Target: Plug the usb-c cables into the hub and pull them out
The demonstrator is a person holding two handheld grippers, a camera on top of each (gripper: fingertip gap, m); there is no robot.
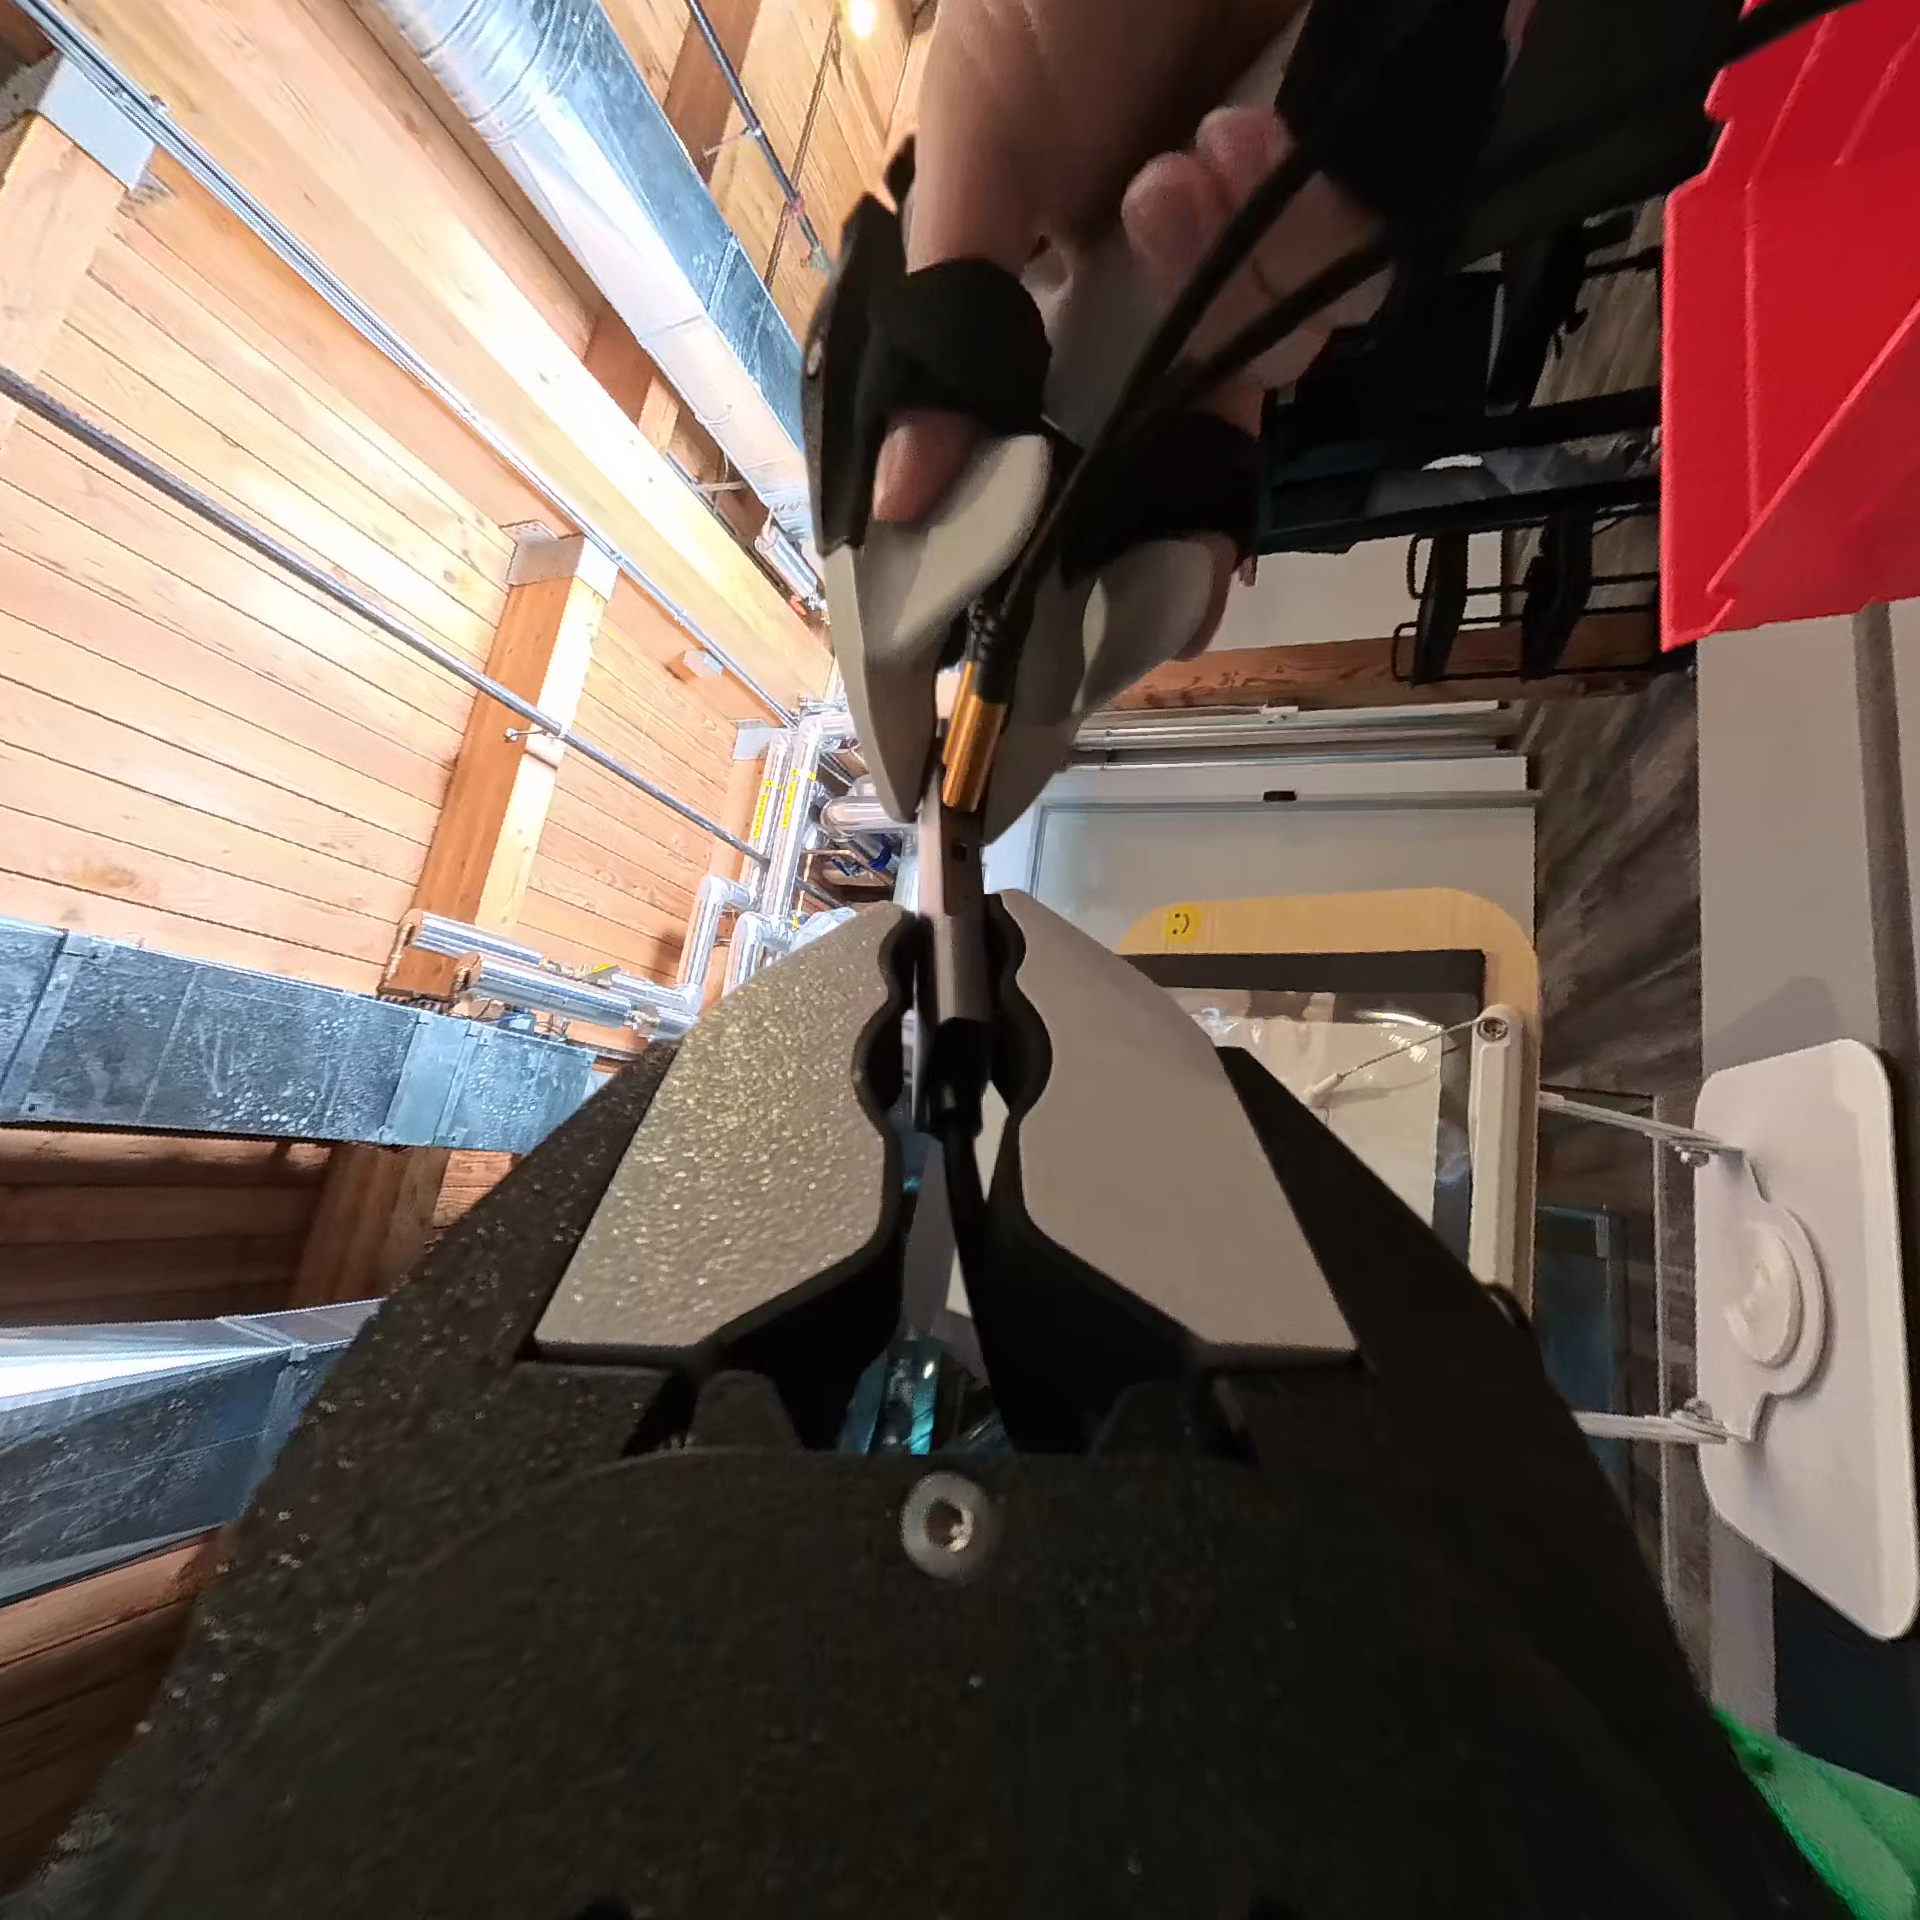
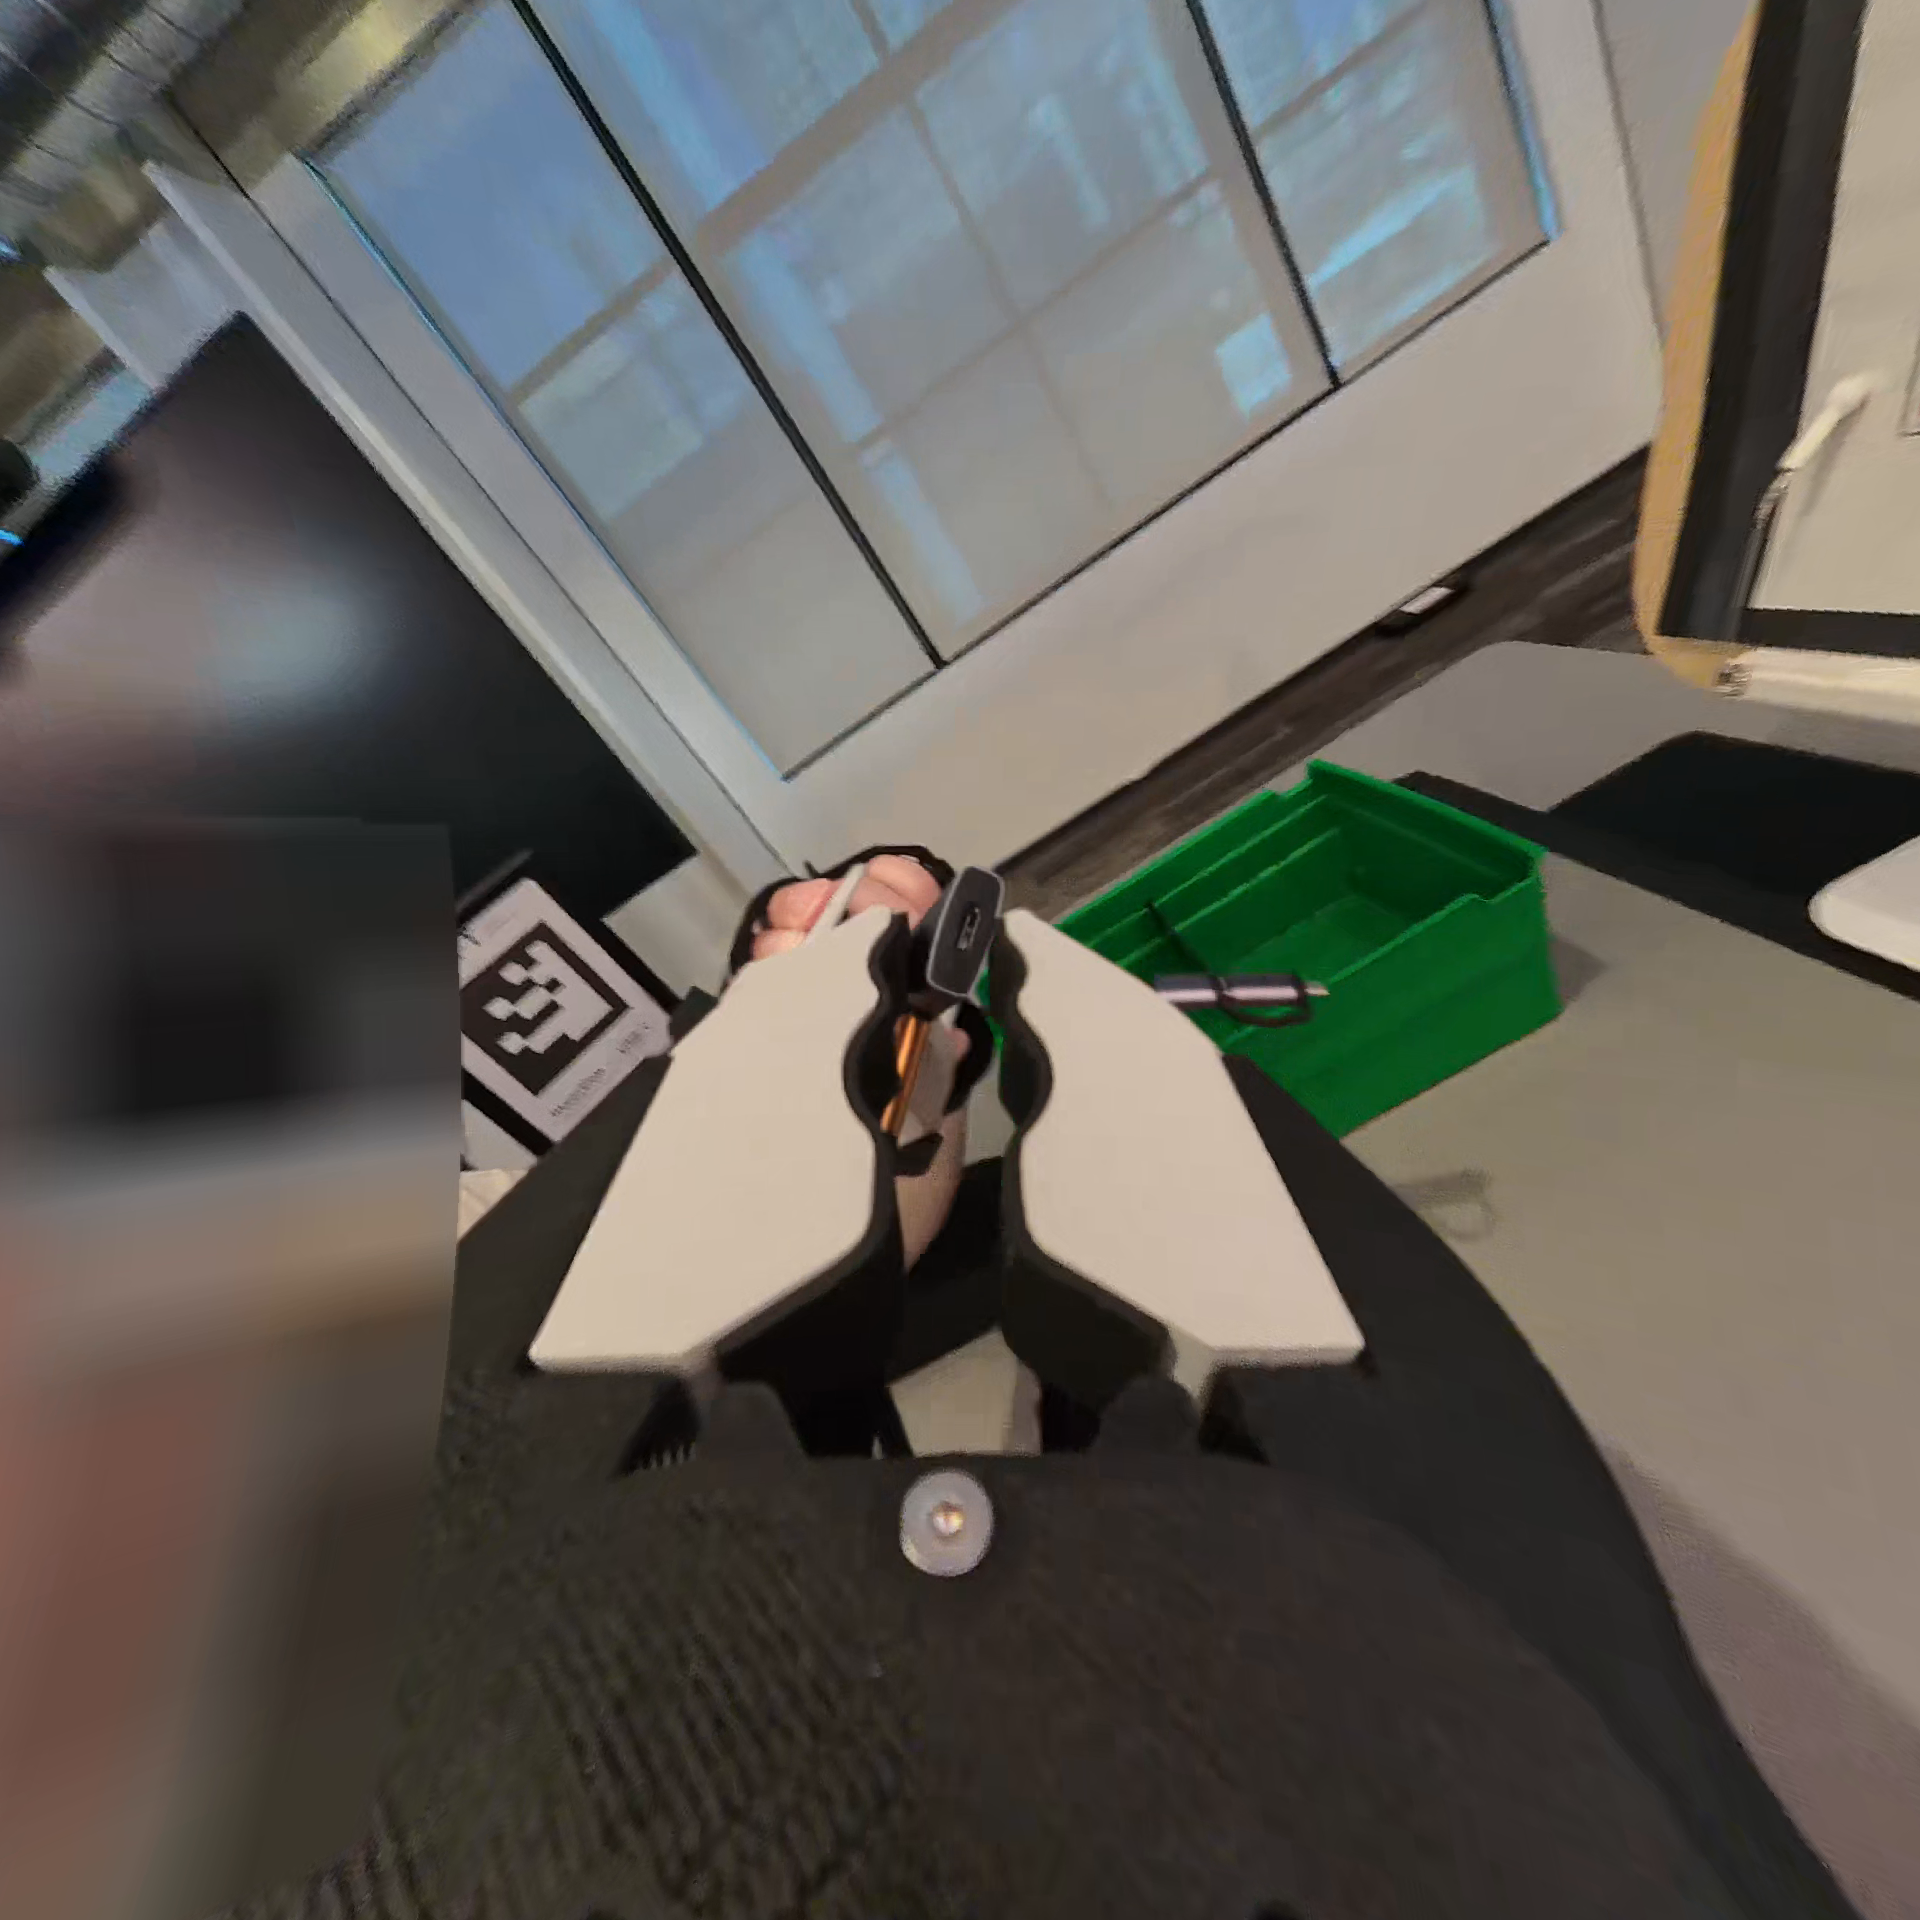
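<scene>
In the left wrist view my left gripper point(image 1: 954, 930) is shut on a slim grey hub point(image 1: 948, 883), whose black lead point(image 1: 961, 1153) runs back between the fingers. Facing it, my right gripper point(image 1: 951, 800) is shut on a gold USB-C plug point(image 1: 966, 743) with a black cable point(image 1: 1174, 343). The plug's tip meets the hub's end; I cannot tell if it is seated. In the right wrist view the hub's end point(image 2: 961, 935) shows at my right gripper point(image 2: 940, 930) tips, with the gold plug point(image 2: 909, 1070) between the fingers. A hand point(image 2: 821, 914) shows behind.
A green bin point(image 2: 1455, 862) on the grey table point(image 2: 1610, 1299) holds another cable adapter point(image 2: 1236, 992). A marker card point(image 2: 540, 1008) and a black monitor point(image 2: 260, 623) stand at left. A red bin point(image 1: 1797, 312) and a white pad point(image 1: 1787, 1330) show in the left wrist view. The grippers are tip to tip, or close to it.
</scene>
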